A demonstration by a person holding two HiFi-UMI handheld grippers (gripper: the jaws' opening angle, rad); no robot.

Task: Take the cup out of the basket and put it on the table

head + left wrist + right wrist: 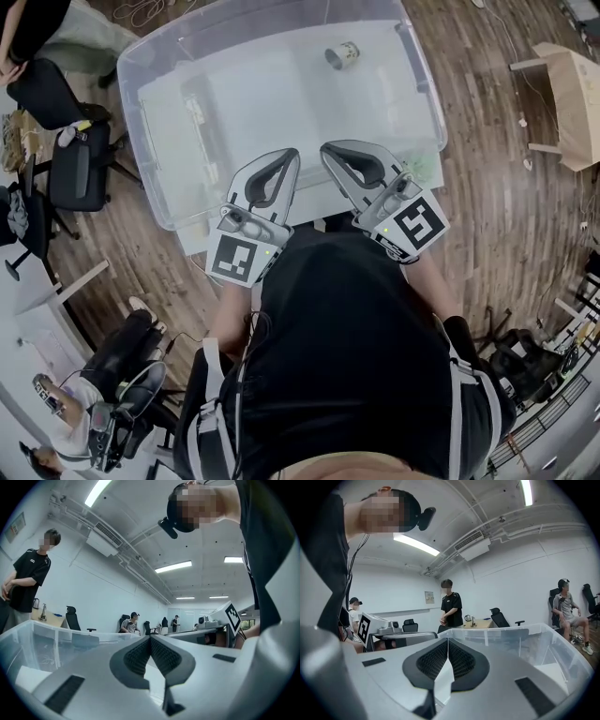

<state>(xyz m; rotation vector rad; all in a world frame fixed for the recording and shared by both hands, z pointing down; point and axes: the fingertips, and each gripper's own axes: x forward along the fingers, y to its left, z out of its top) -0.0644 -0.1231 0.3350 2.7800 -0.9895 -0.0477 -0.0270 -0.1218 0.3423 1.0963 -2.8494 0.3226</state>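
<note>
A small cup (pixel 343 54) lies on its side on the floor of the clear plastic basket (pixel 134 67), near the far right corner. The basket rests on a white table (pixel 194 236). Both grippers are held side by side over the basket's near rim, close to the person's chest and far from the cup. My left gripper (pixel 291 156) (pixel 150 640) is shut with nothing between its pads. Just to its right, my right gripper (pixel 327 149) (pixel 448 642) is likewise shut and empty. The cup does not show in either gripper view; only the basket's clear wall (pixel 543 641) does.
Black office chairs (pixel 80 167) stand left of the table on the wooden floor. A wooden piece of furniture (pixel 572 94) is at the far right. A seated person (pixel 84 403) is at lower left. A person (pixel 451 604) stands beyond the basket.
</note>
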